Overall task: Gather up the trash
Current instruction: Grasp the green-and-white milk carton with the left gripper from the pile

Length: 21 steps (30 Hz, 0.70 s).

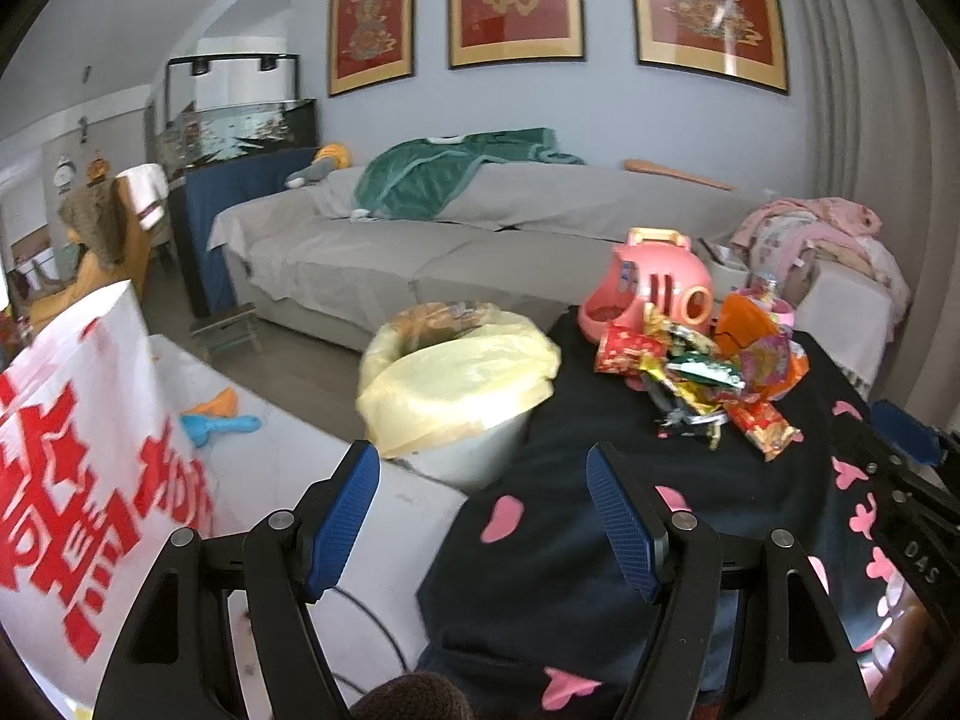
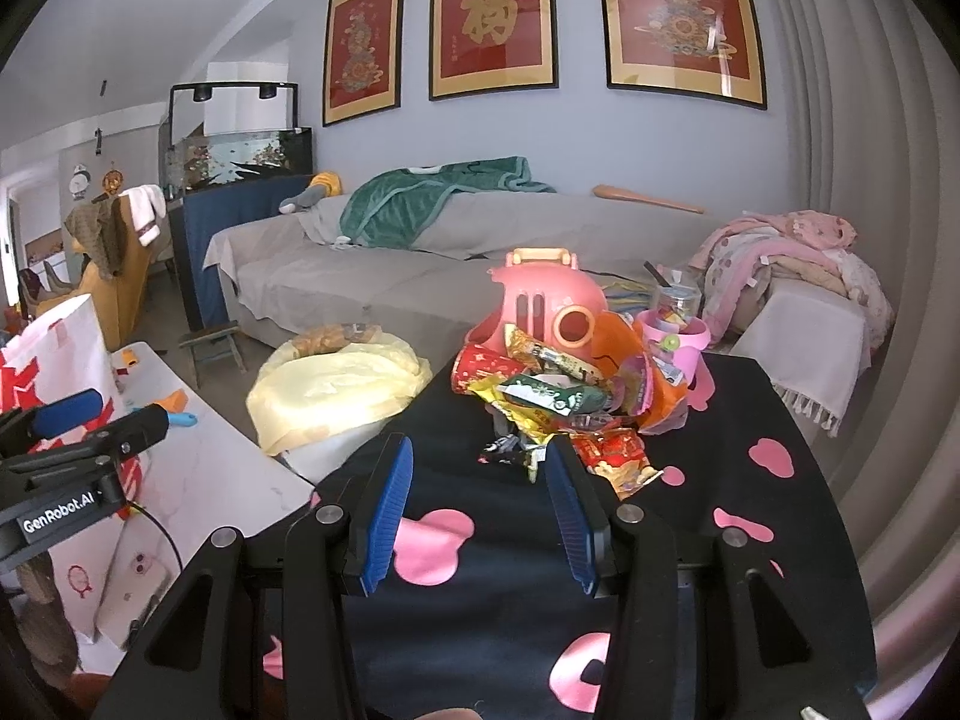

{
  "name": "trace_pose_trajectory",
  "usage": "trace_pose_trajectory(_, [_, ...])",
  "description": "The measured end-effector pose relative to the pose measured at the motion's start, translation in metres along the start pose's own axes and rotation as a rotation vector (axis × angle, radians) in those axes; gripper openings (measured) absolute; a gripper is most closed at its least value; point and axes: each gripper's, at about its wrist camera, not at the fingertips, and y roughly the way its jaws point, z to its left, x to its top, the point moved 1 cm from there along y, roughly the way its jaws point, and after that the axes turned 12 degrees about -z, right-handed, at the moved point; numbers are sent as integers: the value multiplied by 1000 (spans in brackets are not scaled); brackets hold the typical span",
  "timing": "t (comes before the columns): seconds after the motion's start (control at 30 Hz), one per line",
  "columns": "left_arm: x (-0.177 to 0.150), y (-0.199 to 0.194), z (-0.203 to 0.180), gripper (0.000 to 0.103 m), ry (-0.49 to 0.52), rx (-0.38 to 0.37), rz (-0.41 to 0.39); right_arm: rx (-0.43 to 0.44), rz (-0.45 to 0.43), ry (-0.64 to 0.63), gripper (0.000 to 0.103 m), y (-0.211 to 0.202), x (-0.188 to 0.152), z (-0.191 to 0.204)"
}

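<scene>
A heap of crumpled snack wrappers (image 1: 708,372) (image 2: 564,402) lies on a table under a black cloth with pink shapes (image 1: 576,480) (image 2: 510,588). Left of the table stands a white bin lined with a yellow bag (image 1: 456,378) (image 2: 336,390). My left gripper (image 1: 483,462) is open and empty, held over the cloth's left edge near the bin. My right gripper (image 2: 480,456) is also open with nothing between its blue pads, just short of the heap. In the right wrist view the left gripper (image 2: 78,420) shows at the left edge.
A pink toy house (image 1: 648,294) (image 2: 546,306) and a pink cup (image 2: 675,342) stand behind the wrappers. A white bag with red print (image 1: 78,480) sits on a white low table (image 2: 198,480) at left. A grey sofa (image 1: 480,234) runs along the far wall.
</scene>
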Motion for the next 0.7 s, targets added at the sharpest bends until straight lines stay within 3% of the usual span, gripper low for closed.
trace_pose_trajectory(0.27, [-4,58,-29,72,73,-122,42,-55,41,-11,44,31,-9,-26])
trace_pose_trajectory(0.5, [-17,135,-61,72,20,-250,155,-111,96,24,44,72,-27,-75])
trace_pose_trajectory(0.7, [-12,202,-111,72,-20,-393,226,-195,153,56,44,100,-39,-131])
